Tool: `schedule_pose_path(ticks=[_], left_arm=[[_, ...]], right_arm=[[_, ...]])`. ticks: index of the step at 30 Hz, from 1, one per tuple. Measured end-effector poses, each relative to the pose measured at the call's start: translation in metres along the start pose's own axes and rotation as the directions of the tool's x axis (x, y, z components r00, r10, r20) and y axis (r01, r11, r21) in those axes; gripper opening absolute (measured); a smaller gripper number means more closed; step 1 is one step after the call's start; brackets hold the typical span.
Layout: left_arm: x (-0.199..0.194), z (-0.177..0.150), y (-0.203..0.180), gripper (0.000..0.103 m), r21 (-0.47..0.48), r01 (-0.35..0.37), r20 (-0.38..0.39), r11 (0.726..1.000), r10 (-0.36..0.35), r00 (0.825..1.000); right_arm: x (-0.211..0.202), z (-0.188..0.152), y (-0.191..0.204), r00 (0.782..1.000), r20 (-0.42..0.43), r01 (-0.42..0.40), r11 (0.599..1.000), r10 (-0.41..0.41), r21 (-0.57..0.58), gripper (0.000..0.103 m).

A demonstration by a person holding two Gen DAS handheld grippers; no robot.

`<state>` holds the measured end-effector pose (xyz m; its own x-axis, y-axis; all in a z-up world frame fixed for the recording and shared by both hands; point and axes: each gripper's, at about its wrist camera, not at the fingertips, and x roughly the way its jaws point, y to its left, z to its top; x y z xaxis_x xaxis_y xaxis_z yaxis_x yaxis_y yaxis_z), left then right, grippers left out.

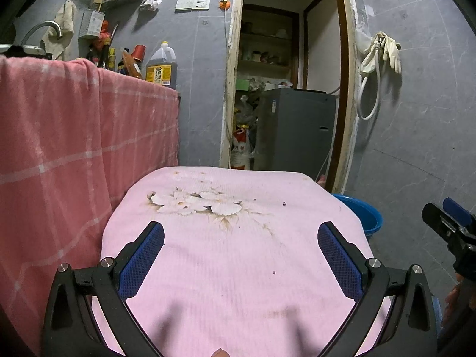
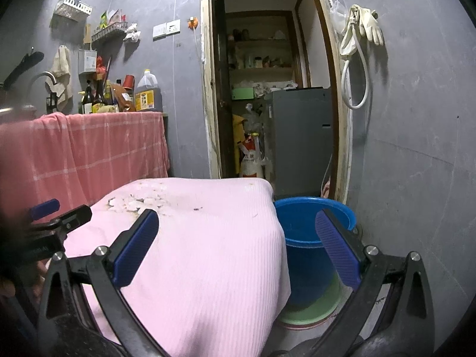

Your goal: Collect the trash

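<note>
Blue bucket [image 1: 364, 214] half hidden behind pink cloth [image 1: 238, 253]; right tool [image 1: 446, 223] cut by edge.

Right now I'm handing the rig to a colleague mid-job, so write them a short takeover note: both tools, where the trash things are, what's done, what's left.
Left tool: open, empty, above the pink cloth.
Right tool: open, empty, at the cloth's right edge, facing the blue bucket on the floor beside it.
Trash: only small dark specks show on the cloth; whether anything lies in the bucket cannot be told.
Done: nothing held; no larger trash in sight.
Left: check the specks, then look around for more trash.
</note>
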<state>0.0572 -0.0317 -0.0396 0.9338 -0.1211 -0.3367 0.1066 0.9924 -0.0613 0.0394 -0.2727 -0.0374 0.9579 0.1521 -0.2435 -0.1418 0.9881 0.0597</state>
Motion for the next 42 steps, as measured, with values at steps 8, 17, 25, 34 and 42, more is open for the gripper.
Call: schedule_pose_path(ticks=[8,17,25,34,42], left_arm=[[-0.007,-0.007,0.000,0.101,-0.003,-0.011,0.024,1.000,0.011,1.000],[-0.007,-0.018,-0.001,0.101,0.000,-0.018,0.016,1.000,0.018,1.000],[-0.004,-0.022,-0.001,0.101,0.003,-0.014,0.009,1.000,0.014,1.000],[-0.003,-0.024,-0.003,0.101,0.008,-0.009,0.007,1.000,0.009,1.000],[-0.003,-0.024,-0.004,0.101,0.009,-0.009,0.009,1.000,0.009,1.000]], right_arm=[[-0.003,-0.009,0.001,1.000,0.000,0.005,1.000,-0.005,-0.011,0.103],[0.001,-0.020,0.000,1.000,-0.016,0.026,1.000,-0.026,-0.002,0.103],[0.006,-0.026,-0.003,0.999,-0.026,0.034,0.999,-0.034,0.002,0.103],[0.006,-0.027,-0.005,0.999,-0.025,0.033,0.999,-0.033,0.007,0.103],[0.006,-0.027,-0.005,0.999,-0.022,0.032,0.999,-0.032,0.008,0.103]])
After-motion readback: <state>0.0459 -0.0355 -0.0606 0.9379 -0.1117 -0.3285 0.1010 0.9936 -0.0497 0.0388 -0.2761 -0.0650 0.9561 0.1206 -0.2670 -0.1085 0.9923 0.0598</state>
